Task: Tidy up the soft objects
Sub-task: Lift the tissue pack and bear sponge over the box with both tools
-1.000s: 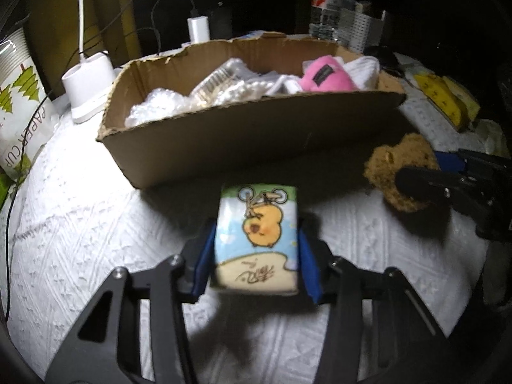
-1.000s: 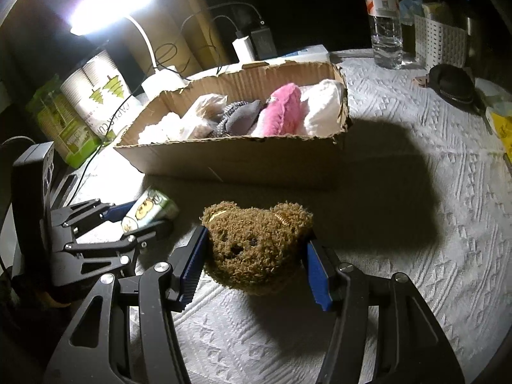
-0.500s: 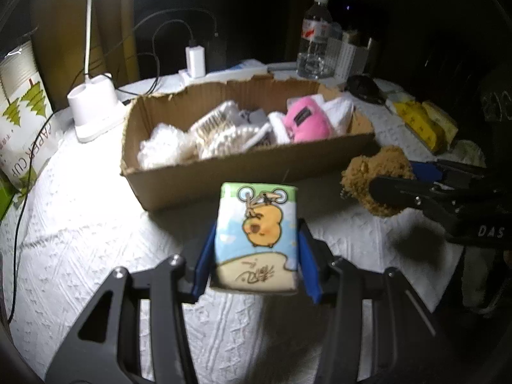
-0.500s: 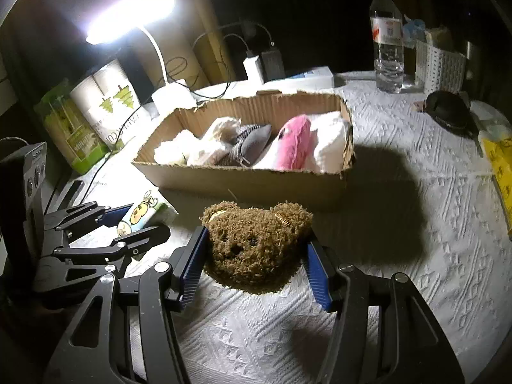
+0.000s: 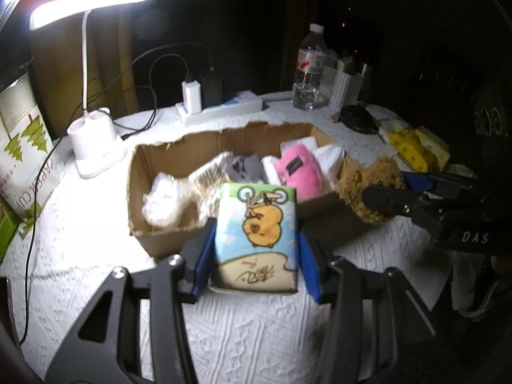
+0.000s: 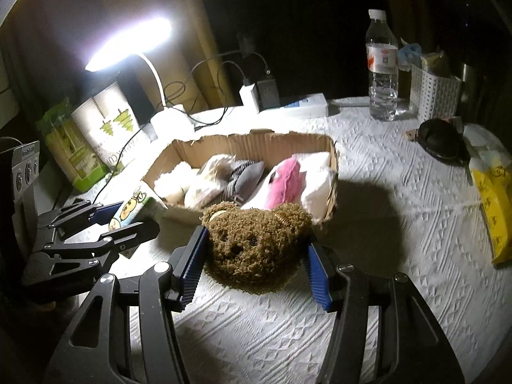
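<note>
Left gripper [image 5: 256,252]: clamped on tissue pack [image 5: 257,236], held between blue pads. Right gripper [image 6: 256,256]: clamped on brown teddy bear [image 6: 256,243]. Cardboard box [image 6: 262,142] of soft items directly ahead of both grippers, beyond held objects.

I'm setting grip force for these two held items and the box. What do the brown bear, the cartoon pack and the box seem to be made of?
Brown bear, in the right gripper: curly plush pile, matte, likely stuffed. Cartoon pack, in the left gripper: glossy printed film, probably plastic over soft tissues; contents unseen. Box: brown corrugated cardboard, with a ragged torn rim.
</note>
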The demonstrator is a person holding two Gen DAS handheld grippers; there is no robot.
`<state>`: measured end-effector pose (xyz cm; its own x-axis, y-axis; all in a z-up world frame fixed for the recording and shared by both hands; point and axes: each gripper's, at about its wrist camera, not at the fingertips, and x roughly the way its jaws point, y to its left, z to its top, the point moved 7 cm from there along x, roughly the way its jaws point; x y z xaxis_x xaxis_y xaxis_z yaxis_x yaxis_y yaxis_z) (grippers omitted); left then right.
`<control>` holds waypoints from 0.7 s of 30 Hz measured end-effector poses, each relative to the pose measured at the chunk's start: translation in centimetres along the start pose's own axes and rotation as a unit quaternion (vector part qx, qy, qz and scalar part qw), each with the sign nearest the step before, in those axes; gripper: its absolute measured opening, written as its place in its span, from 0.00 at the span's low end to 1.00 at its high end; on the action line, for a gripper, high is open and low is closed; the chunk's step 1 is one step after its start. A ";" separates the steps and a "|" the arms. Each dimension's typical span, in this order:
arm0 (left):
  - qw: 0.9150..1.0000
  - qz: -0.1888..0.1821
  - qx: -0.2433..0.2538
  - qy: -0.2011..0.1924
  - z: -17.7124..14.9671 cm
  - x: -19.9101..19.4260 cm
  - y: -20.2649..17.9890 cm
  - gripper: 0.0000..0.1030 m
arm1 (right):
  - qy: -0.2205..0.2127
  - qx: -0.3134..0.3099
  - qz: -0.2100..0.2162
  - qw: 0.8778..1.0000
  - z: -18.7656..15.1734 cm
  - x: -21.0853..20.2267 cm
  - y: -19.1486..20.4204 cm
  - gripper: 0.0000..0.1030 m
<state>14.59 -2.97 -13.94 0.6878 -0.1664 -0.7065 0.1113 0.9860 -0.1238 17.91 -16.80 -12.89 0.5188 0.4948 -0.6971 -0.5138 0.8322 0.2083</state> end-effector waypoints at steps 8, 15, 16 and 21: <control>1.000 0.000 -0.002 -0.008 2.4 1.2 -0.3 0.47 | -0.016 -0.006 0.008 1.000 1.9 0.0 -1.2 0.59; 1.000 0.000 -0.007 -0.006 4.1 3.5 -0.7 0.47 | -0.014 0.005 0.007 1.000 2.6 0.7 -3.4 0.59; 1.000 0.000 -0.008 -0.005 4.2 3.9 -0.8 0.47 | -0.013 0.007 0.008 1.000 2.6 0.8 -3.7 0.59; 1.000 0.002 -0.006 0.006 4.8 5.9 -1.3 0.47 | -0.025 0.006 -0.002 1.000 3.0 0.8 -4.9 0.59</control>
<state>21.97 -5.25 -14.59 0.6801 -0.1620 -0.7150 0.0997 0.9867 -0.1287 22.95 -19.74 -12.41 0.5541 0.5035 -0.6630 -0.5042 0.8367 0.2140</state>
